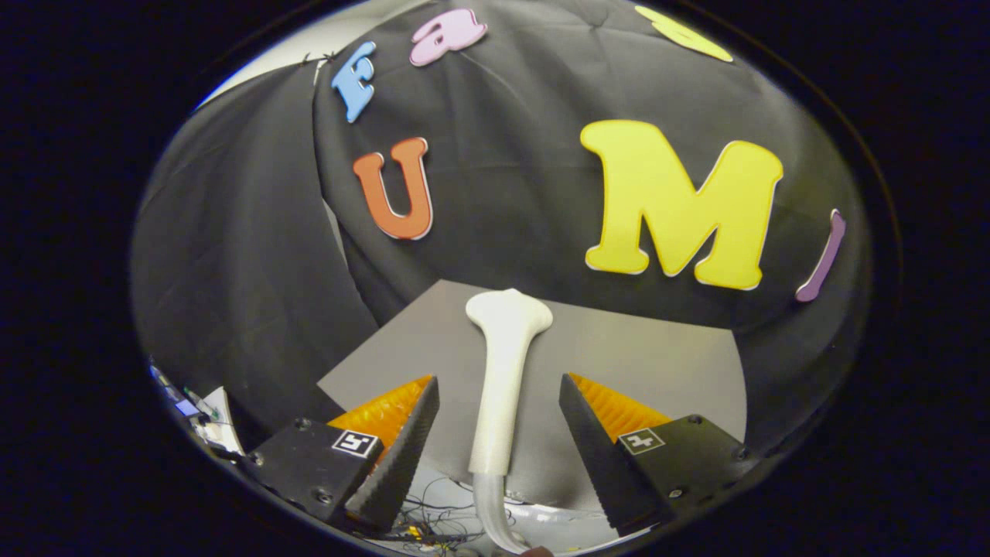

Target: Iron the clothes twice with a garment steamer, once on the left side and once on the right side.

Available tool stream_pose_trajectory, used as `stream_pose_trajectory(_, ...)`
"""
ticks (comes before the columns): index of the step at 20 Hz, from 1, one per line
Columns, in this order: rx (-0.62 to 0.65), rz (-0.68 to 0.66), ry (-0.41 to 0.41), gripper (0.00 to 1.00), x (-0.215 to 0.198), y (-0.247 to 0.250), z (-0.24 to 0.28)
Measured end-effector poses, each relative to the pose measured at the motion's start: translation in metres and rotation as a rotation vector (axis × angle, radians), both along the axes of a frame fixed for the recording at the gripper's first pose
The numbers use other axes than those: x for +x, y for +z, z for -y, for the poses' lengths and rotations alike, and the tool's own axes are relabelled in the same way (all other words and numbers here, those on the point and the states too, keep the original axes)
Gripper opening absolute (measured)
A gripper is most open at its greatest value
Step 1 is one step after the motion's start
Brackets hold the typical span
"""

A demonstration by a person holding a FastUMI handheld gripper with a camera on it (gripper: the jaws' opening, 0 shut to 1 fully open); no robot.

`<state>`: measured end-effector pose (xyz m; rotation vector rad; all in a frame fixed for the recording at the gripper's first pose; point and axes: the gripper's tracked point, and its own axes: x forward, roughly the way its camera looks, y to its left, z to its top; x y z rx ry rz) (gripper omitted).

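Observation:
A white garment steamer [506, 325] lies on the grey table [642, 363], its wide head pointing away toward the black cloth wall. Its slim handle runs back toward me between my two fingers. A clear hose [491, 510] leaves the handle's near end and curves down past the table's edge. My gripper [499, 381] is open, with one finger on each side of the handle and a gap to it on both sides. Neither finger touches the steamer.
The black cloth wall [503, 193] closes off the table at the back and on both sides. Loose cables [433, 527] lie below the table's near edge. Some small equipment and a white sheet [205, 410] sit low beyond the left finger.

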<state>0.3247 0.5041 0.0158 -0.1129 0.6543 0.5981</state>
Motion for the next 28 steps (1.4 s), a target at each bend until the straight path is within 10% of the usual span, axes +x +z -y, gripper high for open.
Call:
stream_pose_trajectory(6, -0.073, -0.157, -0.038, 0.94, 0.025, -0.055, -0.020)
stream_pose_trajectory(12, -0.155, -0.168, -0.107, 0.64, 0.036, -0.071, -0.022)
stream_pose_trajectory(18, -0.037, -0.193, -0.150, 0.38, 0.037, -0.070, -0.026)
stream_pose_trajectory(28, 0.230, -0.045, -0.137, 0.32, -0.005, 0.019, 0.014)
